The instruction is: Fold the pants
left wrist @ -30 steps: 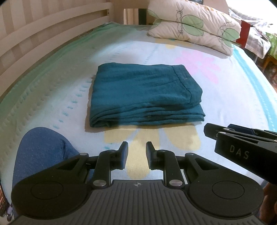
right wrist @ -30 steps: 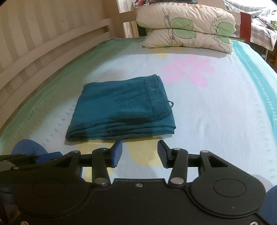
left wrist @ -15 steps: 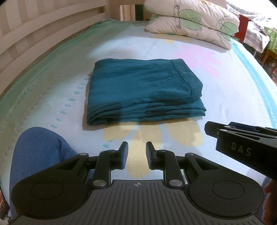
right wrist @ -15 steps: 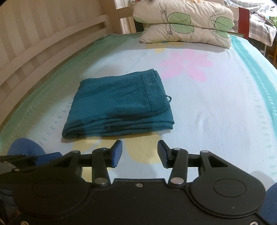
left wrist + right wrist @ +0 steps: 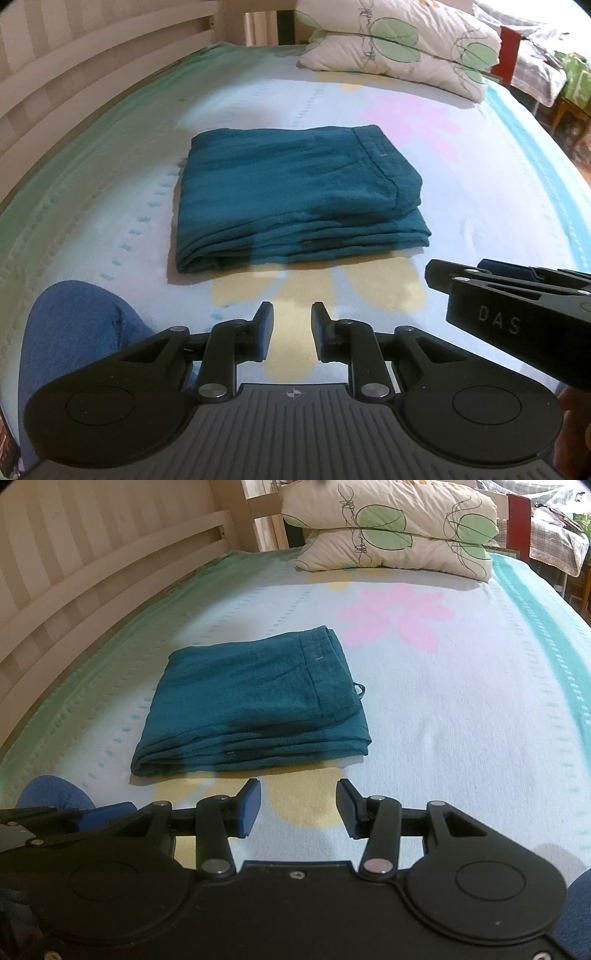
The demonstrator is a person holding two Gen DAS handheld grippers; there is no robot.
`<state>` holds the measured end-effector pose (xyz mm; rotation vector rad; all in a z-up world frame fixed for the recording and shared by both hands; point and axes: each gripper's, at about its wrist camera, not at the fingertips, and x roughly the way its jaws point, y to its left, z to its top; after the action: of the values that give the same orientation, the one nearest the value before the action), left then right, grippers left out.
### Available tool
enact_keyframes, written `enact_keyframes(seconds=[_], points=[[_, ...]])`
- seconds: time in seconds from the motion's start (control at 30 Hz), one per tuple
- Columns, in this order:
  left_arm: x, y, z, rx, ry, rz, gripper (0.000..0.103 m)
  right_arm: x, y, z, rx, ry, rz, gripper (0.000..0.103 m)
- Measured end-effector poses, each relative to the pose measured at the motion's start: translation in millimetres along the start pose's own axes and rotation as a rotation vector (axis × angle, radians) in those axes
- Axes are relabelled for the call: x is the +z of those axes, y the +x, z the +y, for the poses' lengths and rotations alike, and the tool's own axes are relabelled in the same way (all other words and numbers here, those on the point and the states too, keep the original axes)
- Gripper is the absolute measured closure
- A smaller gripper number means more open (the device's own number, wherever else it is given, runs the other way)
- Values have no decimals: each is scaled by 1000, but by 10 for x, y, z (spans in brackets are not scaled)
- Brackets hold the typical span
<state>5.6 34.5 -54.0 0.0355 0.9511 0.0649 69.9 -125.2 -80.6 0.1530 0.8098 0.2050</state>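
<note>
Both tongs drawn slightly back from folded teal pants (image 5: pixel 295 199), left tongs (image 5: pixel 292 328) narrowly parted, empty, right tongs (image 5: pixel 298 806) wider apart, empty, pants on bed (image 5: pixel 461 701) just ahead, pillows (image 5: pixel 391 528) beyond.

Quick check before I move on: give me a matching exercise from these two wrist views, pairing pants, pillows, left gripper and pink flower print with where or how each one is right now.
Things:
1. pants
2. pillows
3. left gripper
4. pink flower print

States or places:
A. stacked at the far end of the bed
B. open, holding nothing, short of the near edge of the cloth
C. folded into a flat teal rectangle in the middle of the blanket
D. on the blanket between the folded cloth and the far end

Pairs: 1-C, 2-A, 3-B, 4-D
</note>
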Motion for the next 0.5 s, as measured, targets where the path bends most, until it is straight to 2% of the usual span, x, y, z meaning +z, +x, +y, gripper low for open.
enact_keyframes(seconds=[0.5], points=[[0, 9, -17, -13, 19, 9, 81, -13, -1, 16, -16, 17, 1, 49]])
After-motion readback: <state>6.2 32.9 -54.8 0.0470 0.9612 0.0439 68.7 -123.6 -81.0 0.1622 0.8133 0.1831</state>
